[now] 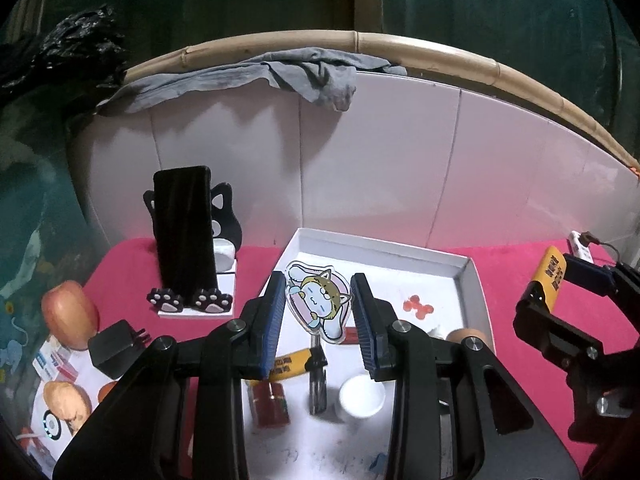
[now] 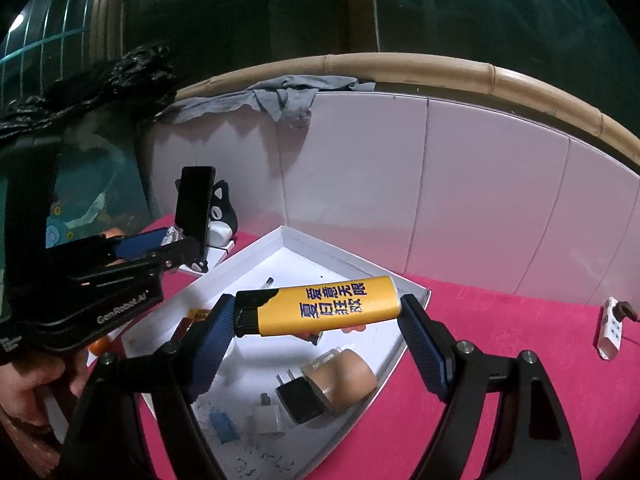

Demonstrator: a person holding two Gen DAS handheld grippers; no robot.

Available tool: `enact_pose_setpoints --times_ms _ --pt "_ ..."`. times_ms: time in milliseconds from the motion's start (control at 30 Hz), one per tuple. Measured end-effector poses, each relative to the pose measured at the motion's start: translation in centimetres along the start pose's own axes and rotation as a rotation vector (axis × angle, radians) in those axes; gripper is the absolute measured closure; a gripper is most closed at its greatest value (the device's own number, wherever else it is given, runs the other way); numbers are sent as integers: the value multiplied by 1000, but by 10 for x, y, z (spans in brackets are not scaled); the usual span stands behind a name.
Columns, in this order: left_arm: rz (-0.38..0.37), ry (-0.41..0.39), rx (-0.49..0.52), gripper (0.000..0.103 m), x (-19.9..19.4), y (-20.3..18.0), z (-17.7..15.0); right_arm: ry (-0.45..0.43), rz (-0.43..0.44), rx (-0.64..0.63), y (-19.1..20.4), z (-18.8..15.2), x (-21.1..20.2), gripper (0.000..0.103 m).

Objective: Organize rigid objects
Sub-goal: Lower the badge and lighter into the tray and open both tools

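My left gripper (image 1: 318, 277) is shut on a flat acrylic cartoon cat figure (image 1: 320, 308), held by its side edges above the white tray (image 1: 472, 280). In the right wrist view the left gripper (image 2: 168, 242) reaches in from the left, held by a hand (image 2: 28, 392). My right gripper (image 2: 318, 302) is shut on a yellow lighter (image 2: 332, 308) with blue print, gripped end to end and crosswise over the tray (image 2: 344, 258). The same lighter (image 1: 550, 276) shows at the right of the left wrist view, in the right gripper (image 1: 560, 285).
In the tray lie a second yellow lighter (image 1: 290, 366), a red box (image 1: 272, 402), a white cap (image 1: 362, 396), a black charger (image 2: 298, 398) and a brown rounded object (image 2: 346, 380). A phone on a cat stand (image 1: 184, 240), an apple (image 1: 70, 314) and a white stick (image 2: 610, 332) rest on the pink cloth.
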State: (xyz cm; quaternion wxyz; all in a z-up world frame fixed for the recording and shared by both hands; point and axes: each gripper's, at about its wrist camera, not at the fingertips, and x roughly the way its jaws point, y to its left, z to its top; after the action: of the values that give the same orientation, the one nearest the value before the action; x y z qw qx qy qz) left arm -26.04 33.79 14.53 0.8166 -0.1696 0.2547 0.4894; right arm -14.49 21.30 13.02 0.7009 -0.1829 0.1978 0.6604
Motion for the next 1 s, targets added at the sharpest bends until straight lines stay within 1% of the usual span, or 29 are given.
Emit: enact_pose_setpoints --times_ms 267,500,633,800,1000 --pt "16 -4 9 70 6 -7 6 4 -16 8 3 4 10 21" --pt "36 61 0 70 29 -2 4 56 -40 8 -1 -2 33 21" --pt "53 95 8 70 43 1 -2 73 -46 17 -6 -7 39 21" --pt "53 119 -1 70 55 1 -10 89 -48 14 -7 -10 45 21" --pt "51 129 -8 70 63 -2 -14 113 -56 3 -4 -14 58 21"
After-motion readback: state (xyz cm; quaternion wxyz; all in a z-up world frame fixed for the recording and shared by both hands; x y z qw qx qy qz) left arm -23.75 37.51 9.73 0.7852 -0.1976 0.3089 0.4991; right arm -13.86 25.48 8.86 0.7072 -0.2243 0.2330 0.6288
